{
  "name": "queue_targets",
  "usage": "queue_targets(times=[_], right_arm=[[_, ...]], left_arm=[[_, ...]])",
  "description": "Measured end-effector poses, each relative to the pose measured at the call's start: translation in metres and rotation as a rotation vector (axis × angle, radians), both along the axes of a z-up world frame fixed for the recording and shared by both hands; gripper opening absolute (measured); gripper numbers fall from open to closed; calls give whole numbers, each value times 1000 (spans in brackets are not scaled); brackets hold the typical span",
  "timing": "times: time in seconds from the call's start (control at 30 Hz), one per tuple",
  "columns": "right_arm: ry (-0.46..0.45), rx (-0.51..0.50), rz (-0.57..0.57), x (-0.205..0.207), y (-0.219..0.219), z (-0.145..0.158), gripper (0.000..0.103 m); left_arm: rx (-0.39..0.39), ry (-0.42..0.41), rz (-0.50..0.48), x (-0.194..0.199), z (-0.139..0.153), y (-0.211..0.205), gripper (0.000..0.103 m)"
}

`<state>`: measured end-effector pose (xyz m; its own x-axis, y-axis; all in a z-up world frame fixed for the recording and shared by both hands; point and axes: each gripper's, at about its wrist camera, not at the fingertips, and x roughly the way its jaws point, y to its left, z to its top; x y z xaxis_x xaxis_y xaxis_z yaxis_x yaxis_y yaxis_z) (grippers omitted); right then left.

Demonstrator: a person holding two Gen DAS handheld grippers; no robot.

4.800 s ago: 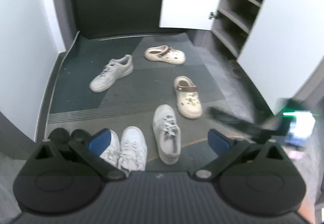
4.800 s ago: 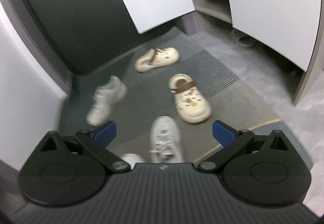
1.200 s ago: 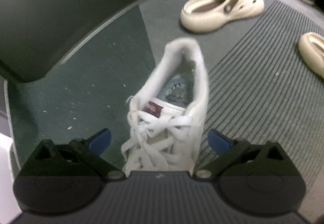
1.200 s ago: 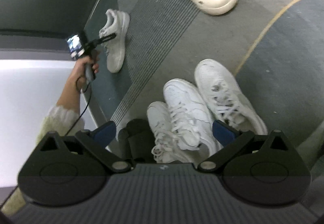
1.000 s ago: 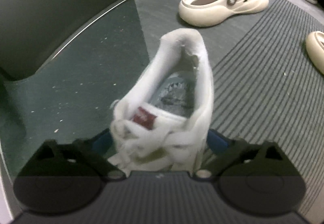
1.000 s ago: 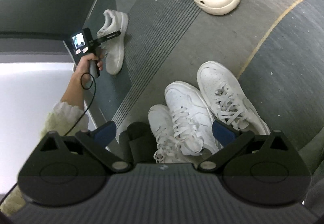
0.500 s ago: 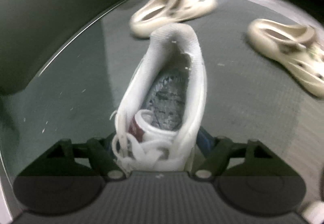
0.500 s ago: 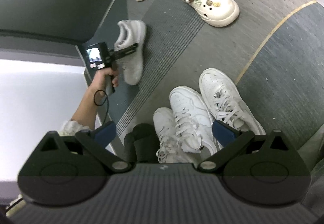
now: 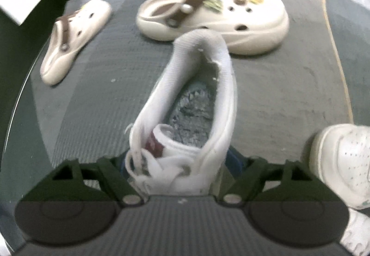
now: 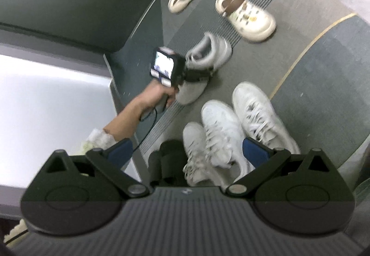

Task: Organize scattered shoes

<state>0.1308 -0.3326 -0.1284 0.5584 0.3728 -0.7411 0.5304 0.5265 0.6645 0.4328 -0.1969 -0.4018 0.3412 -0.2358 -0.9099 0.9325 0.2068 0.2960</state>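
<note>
A white sneaker (image 9: 185,117) sits clamped between the jaws of the left gripper (image 9: 182,163), its laces and red tongue label at the gripper end and its open heel pointing away, so the worn insole shows. The jaws have just been opening a little, yet they press on both sides of the sneaker at the lace area. In the right wrist view the same sneaker (image 10: 205,57) appears grey and blurred, lifted above the floor mat (image 10: 323,84) near the mat's left edge, with the person's left hand (image 10: 159,96) gripping the handle of the tool and its small lit screen (image 10: 164,66) facing the camera. Beyond the held sneaker, toward the far edge of the mat, lie two cream clogs with brown straps: one with charms (image 9: 212,13) nearer the middle, the other (image 9: 71,40) farther left, the two well apart. At the mat's near edge stand three white lace-up sneakers side by side (image 10: 222,138), touching or nearly so, toes pointing away; a yellow line (image 10: 307,50) curves across the mat to their right. The right gripper (image 10: 187,149) hangs above these three with its blue-padded jaws spread wide and nothing between them.
</note>
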Motion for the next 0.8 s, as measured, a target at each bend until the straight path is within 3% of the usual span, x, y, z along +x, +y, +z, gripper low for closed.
queue_targets(times=[0.13,0.23,0.3,0.43,0.63,0.8], right_arm=[[-15,0,-40,-9,-7,6,103],[-24,14,-50,-16,-9,8,103],[-41,14,-40,-21,-8,13,103],[-89,-13,-23,-30,-5,25,103],[-190,-112,-25,-46,-2,54,103],[-262,-172,2,-57,2,73,103]], left_arm=[[16,-2,42,1,4,-1,92],[-7,-39,51,-14,26,3,95],[-44,-2,45,-32,55,11,100],[-99,35,104,-64,101,20,100],[-190,61,384,-111,174,47,103],[-147,12,528,-135,223,75,102]])
